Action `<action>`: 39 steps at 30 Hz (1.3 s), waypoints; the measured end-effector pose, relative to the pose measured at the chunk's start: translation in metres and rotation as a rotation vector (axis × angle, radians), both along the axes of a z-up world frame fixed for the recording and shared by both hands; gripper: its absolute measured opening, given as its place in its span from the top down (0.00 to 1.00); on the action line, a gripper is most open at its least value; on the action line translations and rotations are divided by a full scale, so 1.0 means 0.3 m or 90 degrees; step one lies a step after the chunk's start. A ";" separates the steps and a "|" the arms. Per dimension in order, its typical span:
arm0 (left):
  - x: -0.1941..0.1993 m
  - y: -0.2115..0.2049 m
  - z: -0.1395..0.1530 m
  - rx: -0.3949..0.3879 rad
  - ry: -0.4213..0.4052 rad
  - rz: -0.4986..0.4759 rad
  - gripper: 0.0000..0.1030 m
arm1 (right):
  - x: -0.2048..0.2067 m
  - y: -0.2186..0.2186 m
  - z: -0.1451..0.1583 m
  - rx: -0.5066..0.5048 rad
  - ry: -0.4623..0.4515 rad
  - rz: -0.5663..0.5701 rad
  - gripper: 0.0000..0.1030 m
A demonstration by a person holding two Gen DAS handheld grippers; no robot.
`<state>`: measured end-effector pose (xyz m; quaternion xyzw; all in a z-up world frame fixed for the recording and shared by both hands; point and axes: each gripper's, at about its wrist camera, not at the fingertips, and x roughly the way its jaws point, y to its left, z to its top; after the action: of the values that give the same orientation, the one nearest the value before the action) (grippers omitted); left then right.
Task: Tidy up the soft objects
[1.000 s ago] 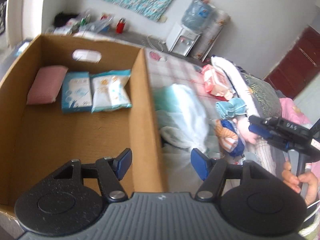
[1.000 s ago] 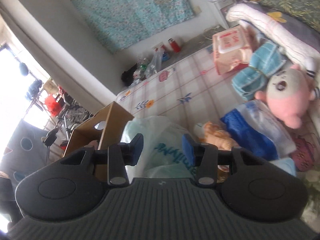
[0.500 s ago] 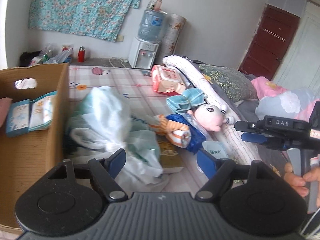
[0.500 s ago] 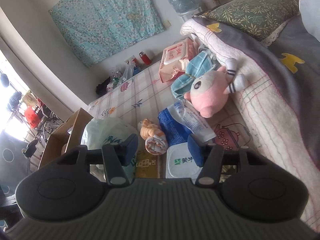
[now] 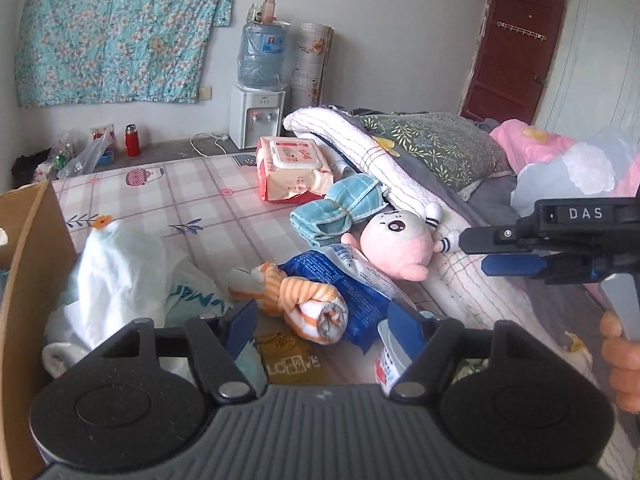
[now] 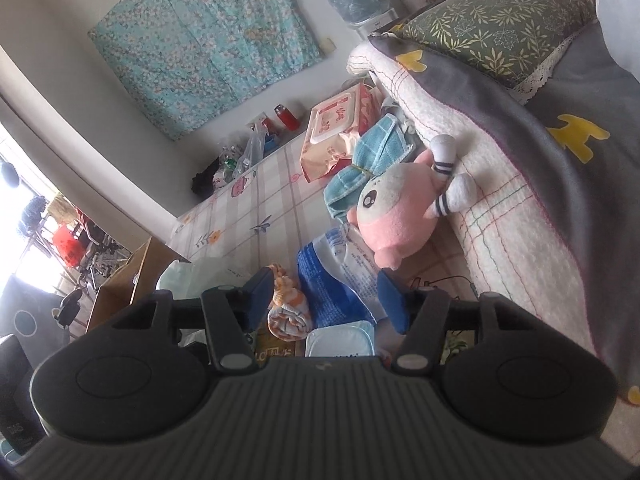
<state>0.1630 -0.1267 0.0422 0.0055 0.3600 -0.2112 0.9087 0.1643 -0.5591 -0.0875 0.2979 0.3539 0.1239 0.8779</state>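
- Left gripper [image 5: 322, 322] empty, jaws apart and just closing a little, above the orange striped roll [image 5: 308, 306] on the bed
- Right gripper [image 6: 326, 294] released, empty, near the pink plush [image 6: 394, 216]

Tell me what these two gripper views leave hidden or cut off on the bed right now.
- Cardboard box: left wrist view, cut by the left edge; its inside is out of sight.
- Yellow packet: left wrist view, part hidden by the left gripper.
- White tub: right wrist view, lower part hidden by the right gripper.
- Blue packet's small print: unreadable.
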 end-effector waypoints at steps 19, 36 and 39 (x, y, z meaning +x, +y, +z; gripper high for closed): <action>0.215 -0.123 -0.199 0.044 0.107 0.017 0.74 | 0.397 0.058 -0.329 0.019 0.181 0.060 0.44; 0.214 -0.118 -0.226 0.055 0.112 0.036 0.71 | 0.421 0.076 -0.347 0.059 0.183 0.123 0.66; 0.208 -0.118 -0.227 0.059 0.108 0.031 0.70 | 0.400 0.082 -0.317 0.039 0.157 0.113 0.74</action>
<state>0.2253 -0.1621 -0.0258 0.0210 0.4452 -0.1716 0.8786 0.2843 -0.5345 -0.1825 0.3053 0.4799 0.1741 0.8038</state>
